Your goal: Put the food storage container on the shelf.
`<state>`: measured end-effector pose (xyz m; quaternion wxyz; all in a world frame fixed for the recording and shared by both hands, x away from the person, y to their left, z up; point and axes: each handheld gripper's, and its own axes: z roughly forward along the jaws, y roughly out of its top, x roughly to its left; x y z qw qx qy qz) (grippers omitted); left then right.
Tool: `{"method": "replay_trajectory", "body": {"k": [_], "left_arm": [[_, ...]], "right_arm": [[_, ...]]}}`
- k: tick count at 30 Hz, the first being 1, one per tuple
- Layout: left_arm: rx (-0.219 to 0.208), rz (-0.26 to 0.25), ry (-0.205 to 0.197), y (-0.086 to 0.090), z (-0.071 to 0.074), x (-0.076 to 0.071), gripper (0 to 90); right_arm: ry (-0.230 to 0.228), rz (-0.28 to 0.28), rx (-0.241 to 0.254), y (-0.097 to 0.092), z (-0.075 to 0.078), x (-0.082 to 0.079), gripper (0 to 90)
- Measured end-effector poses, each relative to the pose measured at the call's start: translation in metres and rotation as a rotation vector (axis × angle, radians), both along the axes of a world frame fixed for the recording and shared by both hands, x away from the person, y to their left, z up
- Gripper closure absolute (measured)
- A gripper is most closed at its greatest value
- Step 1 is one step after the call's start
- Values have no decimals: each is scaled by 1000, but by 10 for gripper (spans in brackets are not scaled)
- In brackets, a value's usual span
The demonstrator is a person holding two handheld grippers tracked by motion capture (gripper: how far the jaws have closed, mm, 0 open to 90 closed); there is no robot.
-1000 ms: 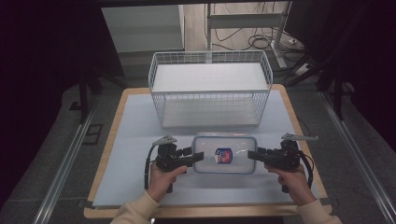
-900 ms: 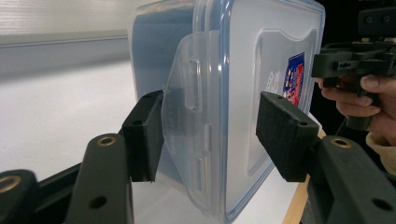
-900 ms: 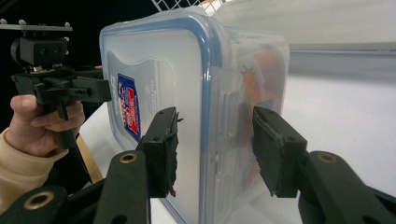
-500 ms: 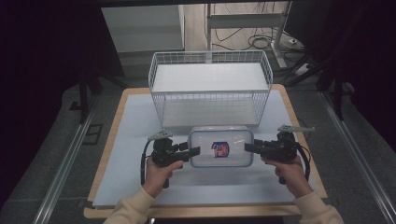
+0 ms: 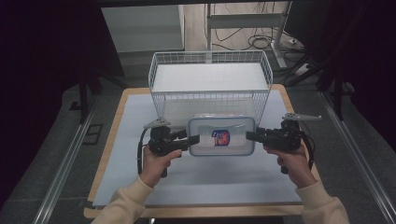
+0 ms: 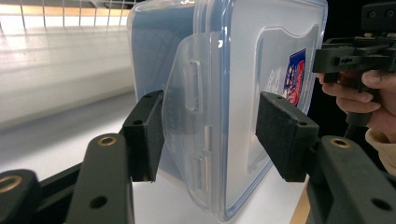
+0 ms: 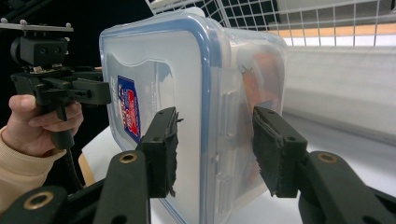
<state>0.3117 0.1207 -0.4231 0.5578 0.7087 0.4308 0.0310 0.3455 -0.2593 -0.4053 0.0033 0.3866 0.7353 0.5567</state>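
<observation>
A clear plastic container with a blue-rimmed lid and a red and blue sticker is held up on its long edge, lid facing the person. It sits just in front of the wire basket. My left gripper is shut on its left end, jaws across the side latch, as the left gripper view shows. My right gripper is shut on its right end, one jaw on the lid and one on the base. I cannot tell whether the container's lower edge touches the table.
The white wire basket stands empty at the back middle of the table. A pale blue mat covers the wooden tabletop. Dark floor, metal rails and cables surround the table.
Both grippers have carried the container away from the person toward the basket's front wall. It now stands closer to the basket, and the grip is unchanged.
</observation>
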Motion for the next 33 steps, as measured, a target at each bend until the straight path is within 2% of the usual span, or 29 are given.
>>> {"method": "replay_trajectory", "body": {"k": [22, 33], "left_arm": [[1, 6, -52, 7, 42, 19, 439], [4, 4, -73, 10, 61, 35, 439]], "right_arm": [[-48, 2, 11, 6, 41, 21, 519], [-67, -2, 13, 10, 60, 35, 518]]}}
